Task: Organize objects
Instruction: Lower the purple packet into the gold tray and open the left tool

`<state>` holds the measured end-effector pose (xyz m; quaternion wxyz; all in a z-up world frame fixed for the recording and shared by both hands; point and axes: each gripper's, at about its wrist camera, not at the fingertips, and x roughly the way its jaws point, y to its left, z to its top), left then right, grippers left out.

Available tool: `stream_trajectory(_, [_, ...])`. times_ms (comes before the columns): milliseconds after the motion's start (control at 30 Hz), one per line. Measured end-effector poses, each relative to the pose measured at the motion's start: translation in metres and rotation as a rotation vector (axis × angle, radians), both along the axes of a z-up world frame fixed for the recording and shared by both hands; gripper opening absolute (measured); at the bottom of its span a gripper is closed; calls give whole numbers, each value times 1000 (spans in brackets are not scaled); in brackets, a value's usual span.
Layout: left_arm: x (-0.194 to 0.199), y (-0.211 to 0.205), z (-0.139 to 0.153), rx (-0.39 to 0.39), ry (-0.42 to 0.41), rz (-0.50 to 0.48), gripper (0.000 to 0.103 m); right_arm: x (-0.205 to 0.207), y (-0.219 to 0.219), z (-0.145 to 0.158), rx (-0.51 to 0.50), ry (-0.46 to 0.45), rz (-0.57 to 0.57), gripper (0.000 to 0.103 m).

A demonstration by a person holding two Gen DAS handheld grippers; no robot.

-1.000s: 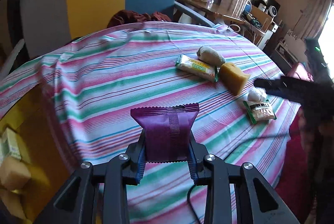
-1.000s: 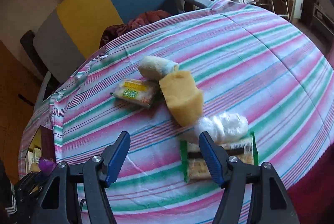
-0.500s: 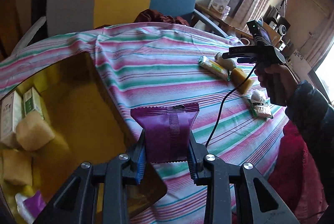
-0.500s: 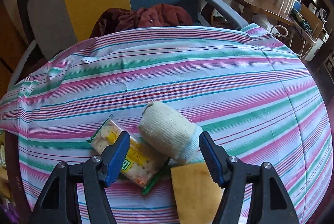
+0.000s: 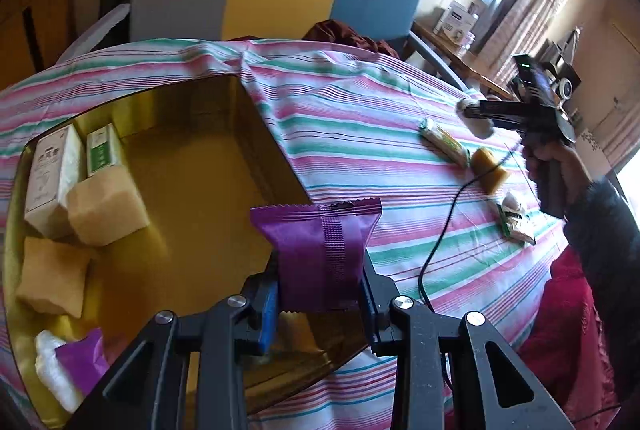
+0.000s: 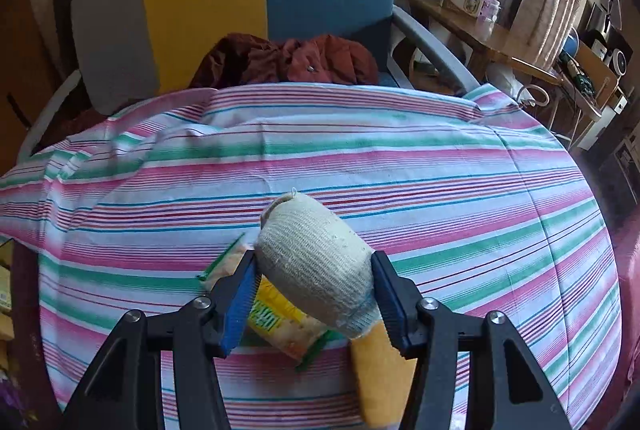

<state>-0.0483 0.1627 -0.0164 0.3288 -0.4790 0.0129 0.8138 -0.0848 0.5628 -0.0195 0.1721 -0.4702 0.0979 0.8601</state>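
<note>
Printing is showing on the white box (image 5: 50, 181), the green-labelled box (image 5: 102, 153) and the cracker pack (image 6: 276, 320), all too blurred for reading.

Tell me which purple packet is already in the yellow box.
The purple packet at the yellow box's near-left corner, beside a white wad. The other purple packet is clamped in the left gripper, over the box's near edge.

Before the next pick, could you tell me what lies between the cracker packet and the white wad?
In the left wrist view, a yellow sponge lies between the cracker packet and the white wad.
</note>
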Motion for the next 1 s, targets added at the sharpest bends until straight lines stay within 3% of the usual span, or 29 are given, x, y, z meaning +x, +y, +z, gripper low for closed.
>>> stream_trajectory(133, [-1, -21, 2, 1, 8, 45, 34, 20, -45, 2, -58, 6, 85, 56])
stream_trajectory(333, [1, -69, 3, -13, 18, 150, 34, 51, -108, -33, -152, -31, 182, 56])
stream_trajectory(600, [-3, -127, -3, 9, 8, 287, 34, 64, -155, -56, -11, -92, 274, 56])
stream_trajectory(767, [-16, -122, 2, 21, 35, 274, 34, 65, -154, -55, -3, -85, 270, 56])
stream_trajectory(1000, [-68, -80, 19, 35, 59, 219, 34, 67, -157, -55, 7, -84, 271, 56])
